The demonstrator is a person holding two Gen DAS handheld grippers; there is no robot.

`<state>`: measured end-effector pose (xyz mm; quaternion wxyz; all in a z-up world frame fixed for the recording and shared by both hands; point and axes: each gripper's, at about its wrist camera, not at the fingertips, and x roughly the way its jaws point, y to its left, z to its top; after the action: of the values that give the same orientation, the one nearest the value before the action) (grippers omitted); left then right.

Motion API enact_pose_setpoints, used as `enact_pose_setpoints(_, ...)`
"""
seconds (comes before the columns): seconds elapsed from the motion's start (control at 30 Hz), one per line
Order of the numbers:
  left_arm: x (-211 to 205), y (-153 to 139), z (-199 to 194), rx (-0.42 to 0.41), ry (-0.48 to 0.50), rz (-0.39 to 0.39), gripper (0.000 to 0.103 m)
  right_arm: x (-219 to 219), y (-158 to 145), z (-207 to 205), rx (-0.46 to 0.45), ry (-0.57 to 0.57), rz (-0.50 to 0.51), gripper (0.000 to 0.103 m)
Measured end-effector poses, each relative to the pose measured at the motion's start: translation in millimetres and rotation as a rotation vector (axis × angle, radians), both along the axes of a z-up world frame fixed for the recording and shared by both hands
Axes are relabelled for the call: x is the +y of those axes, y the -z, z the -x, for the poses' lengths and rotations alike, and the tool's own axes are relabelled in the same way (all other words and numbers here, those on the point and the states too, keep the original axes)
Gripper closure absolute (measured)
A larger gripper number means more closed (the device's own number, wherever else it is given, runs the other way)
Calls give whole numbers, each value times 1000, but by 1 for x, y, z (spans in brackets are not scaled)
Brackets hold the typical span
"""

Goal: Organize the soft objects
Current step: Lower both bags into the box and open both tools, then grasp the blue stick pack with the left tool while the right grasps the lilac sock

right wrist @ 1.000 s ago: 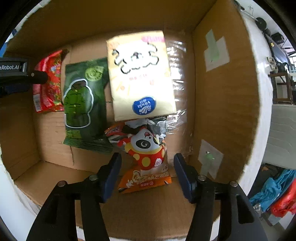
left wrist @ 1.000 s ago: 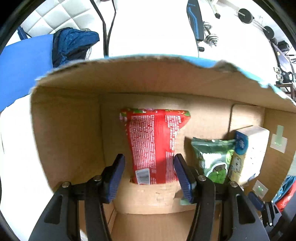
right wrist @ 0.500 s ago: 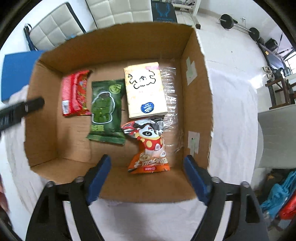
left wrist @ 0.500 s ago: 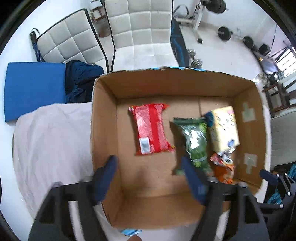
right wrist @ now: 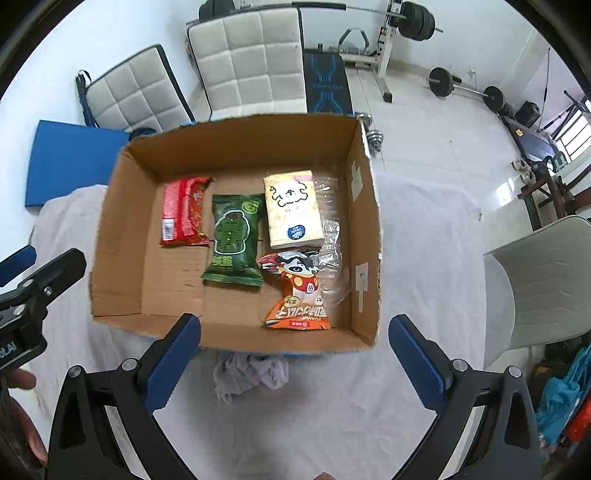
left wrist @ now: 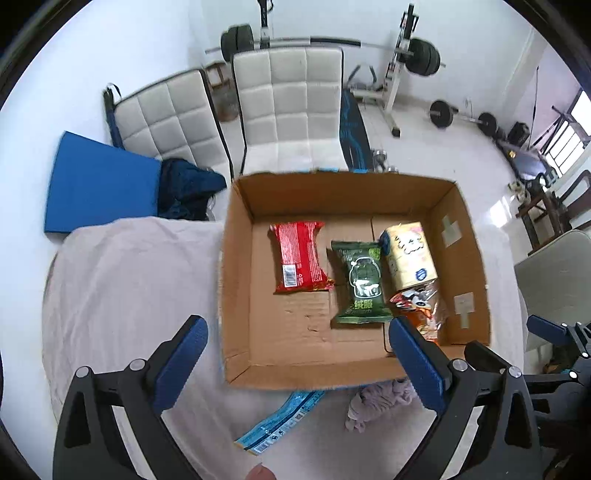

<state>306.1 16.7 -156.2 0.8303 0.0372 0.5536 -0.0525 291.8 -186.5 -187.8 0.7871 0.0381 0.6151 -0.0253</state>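
Observation:
An open cardboard box (left wrist: pixel 236 280) (right wrist: pixel 110 236) stands on a white-covered table. Inside lie a red packet (left wrist: pixel 299 256) (right wrist: pixel 183 216), a green packet (left wrist: pixel 362 282) (right wrist: pixel 234 240), a yellow tissue pack (left wrist: pixel 410 254) (right wrist: pixel 293 208) and an orange panda snack bag (left wrist: pixel 417 306) (right wrist: pixel 299 295). My left gripper (left wrist: pixel 297 363) is open and empty above the box's near left corner. My right gripper (right wrist: pixel 293 360) is open and empty above the near edge. A crumpled lilac cloth (left wrist: pixel 376 402) (right wrist: pixel 251 373) lies on the table in front of the box.
A blue wrapper strip (left wrist: pixel 280 421) lies on the table by the box's near wall. Two white padded chairs (left wrist: pixel 291 110) and a blue mat (left wrist: pixel 96 184) are behind the table. Gym weights (right wrist: pixel 410 22) are on the far floor. A grey chair (right wrist: pixel 543 280) is at right.
Both grippers have pulled up and back out of the box, open and empty. The packets stay in the box. The cloth and wrapper in front have come into view.

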Motion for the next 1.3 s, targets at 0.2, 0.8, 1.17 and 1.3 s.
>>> enact_pose_setpoints(0.2, 1, -34, 27, -90, 0, -26, 2, -1, -37, 28, -82, 31, -14, 0)
enact_pose_setpoints(0.8, 27, -35, 69, -110, -35, -9, 2, -3, -51, 67, -63, 73, -103, 0)
enact_pose_setpoints(1.17, 76, 110, 93, 163, -79, -157, 2, 19, 112, 94, 303, 248, -373, 0)
enact_pose_setpoints(1.3, 79, 154, 96, 264, -65, -146, 3, 20, 157, 91, 320, 399, -458, 0)
